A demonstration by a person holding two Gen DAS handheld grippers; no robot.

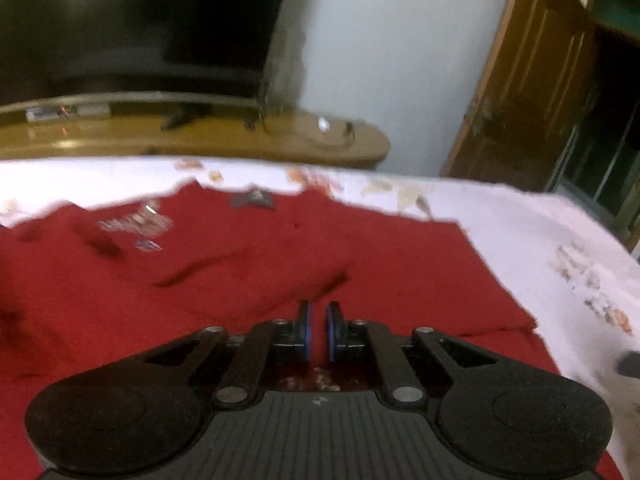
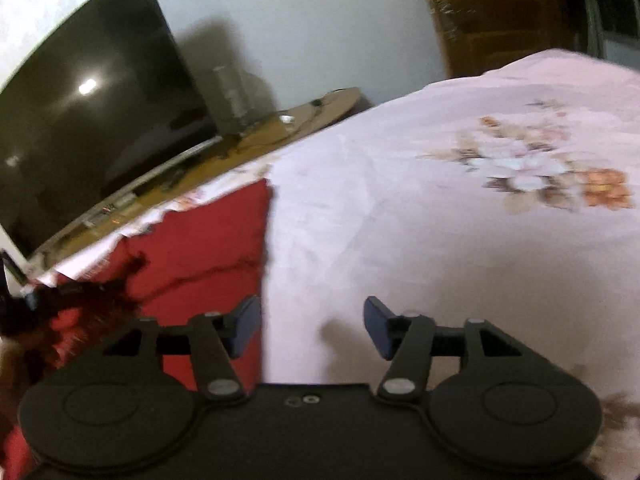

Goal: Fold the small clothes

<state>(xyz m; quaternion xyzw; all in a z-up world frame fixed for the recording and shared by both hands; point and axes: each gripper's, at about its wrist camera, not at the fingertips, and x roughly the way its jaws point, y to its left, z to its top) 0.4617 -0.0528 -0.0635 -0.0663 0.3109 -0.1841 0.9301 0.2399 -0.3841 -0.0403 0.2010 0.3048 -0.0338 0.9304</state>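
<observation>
A: Where do we have the red garment (image 1: 248, 272) right now?

B: We see it spread across the bed (image 1: 540, 232), on the white floral bedsheet (image 2: 440, 208). From the left wrist view it fills most of the lower frame, with a few creases running through the middle, a pale printed patch toward its far left and a small grey label (image 1: 252, 200) near its far edge.

A: And our left hand-held gripper (image 1: 319, 330)?

B: It sits low over the near part of the garment. Its blue-padded fingers (image 1: 306, 328) are drawn almost together, with only a narrow slit between them. Red cloth shows in that slit, but we cannot tell whether it is pinched there or simply lies underneath; the frame is blurred.

A: What about our right hand-held gripper (image 2: 312, 328)?

B: Its jaws stand wide apart with nothing between them. It hovers over the right-hand edge of the garment: the left finger (image 2: 244, 326) is above the red cloth's border, the right finger above bare sheet.

A: Anything else we can make out?

B: Beyond the bed we see a wooden TV stand (image 1: 200, 140) carrying a dark television (image 2: 92, 120), a pale wall and a brown wooden door (image 1: 532, 80) off to the right. Small items on the stand are too blurred for us to name.
</observation>
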